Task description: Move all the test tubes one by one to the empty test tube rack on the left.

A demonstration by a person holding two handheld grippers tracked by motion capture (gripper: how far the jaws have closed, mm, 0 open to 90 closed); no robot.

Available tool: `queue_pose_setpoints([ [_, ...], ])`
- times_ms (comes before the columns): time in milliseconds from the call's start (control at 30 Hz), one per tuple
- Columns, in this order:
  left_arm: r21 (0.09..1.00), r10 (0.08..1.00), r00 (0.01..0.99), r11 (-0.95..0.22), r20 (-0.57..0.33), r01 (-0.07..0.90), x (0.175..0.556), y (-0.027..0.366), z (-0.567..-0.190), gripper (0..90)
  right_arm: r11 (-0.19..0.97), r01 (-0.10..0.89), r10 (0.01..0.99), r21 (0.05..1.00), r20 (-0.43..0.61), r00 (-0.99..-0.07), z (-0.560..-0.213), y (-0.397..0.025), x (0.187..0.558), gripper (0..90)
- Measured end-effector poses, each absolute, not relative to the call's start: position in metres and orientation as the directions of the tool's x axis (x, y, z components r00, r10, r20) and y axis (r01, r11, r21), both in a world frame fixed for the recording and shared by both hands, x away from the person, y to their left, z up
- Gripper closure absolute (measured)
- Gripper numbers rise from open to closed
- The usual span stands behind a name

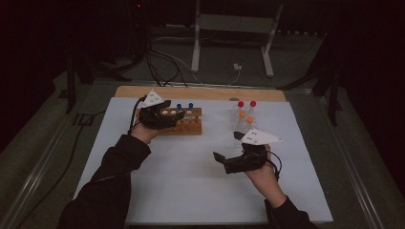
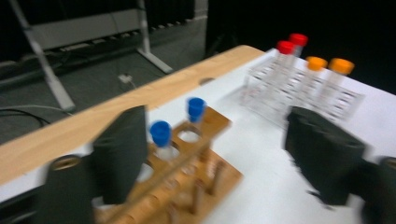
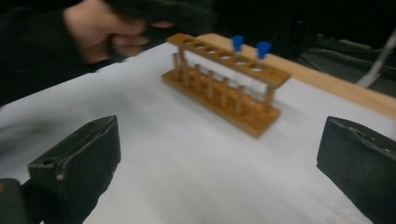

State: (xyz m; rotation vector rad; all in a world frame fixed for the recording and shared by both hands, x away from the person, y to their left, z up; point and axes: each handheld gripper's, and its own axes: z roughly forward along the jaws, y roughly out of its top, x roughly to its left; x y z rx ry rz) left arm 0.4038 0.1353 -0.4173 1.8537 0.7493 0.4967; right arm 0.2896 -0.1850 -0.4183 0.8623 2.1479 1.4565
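Over wooden tube rack (image 1: 179, 121): left gripper (image 1: 165, 116), jaws apart, flanking blue-capped tubes (image 2: 161, 135). Mid-counter (image 1: 191, 181): right gripper (image 1: 224, 160), jaws apart, holding nothing.

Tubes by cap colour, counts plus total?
Blue-capped tubes in the wooden rack: 2
Red-capped tubes in the clear rack: 2
Orange-capped tubes in the clear rack: 2
Total: 6 tubes
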Motion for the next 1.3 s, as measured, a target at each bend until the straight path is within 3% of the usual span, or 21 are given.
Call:
queue_pose_setpoints([
  [200, 0.913, 0.636, 0.771, -0.304, -0.02, 0.274, 0.377, 0.139, -0.418, 2.0, 0.252, 0.259, 0.729, 0.932, -0.006, -0.685, -0.415, -0.206, 0.302, 0.0],
  [500, 0.911, 0.583, 0.812, -0.326, -0.016, 0.252, 0.337, 0.15, -0.428, 1.5, 0.229, 0.294, 0.813, 0.928, -0.016, -0.582, -0.424, -0.236, 0.329, 0.0],
  [767, 0.918, 0.521, 0.853, -0.32, -0.036, 0.235, 0.307, 0.154, -0.437, 1.5, 0.217, 0.383, 0.869, 0.898, 0.002, -0.495, -0.443, -0.258, 0.356, 1.6],
  [1000, 0.916, 0.513, 0.857, -0.322, -0.042, 0.237, 0.296, 0.155, -0.451, 1.5, 0.201, 0.422, 0.89, 0.884, 0.015, -0.455, -0.454, -0.267, 0.368, 16.0],
  [1133, 0.913, 0.511, 0.858, -0.325, -0.05, 0.247, 0.295, 0.155, -0.455, 1.5, 0.199, 0.44, 0.896, 0.875, 0.02, -0.444, -0.458, -0.269, 0.375, 33.2],
  [1300, 0.913, 0.515, 0.856, -0.324, -0.049, 0.247, 0.295, 0.156, -0.457, 1.5, 0.207, 0.461, 0.902, 0.863, 0.014, -0.431, -0.464, -0.267, 0.384, 45.3],
])
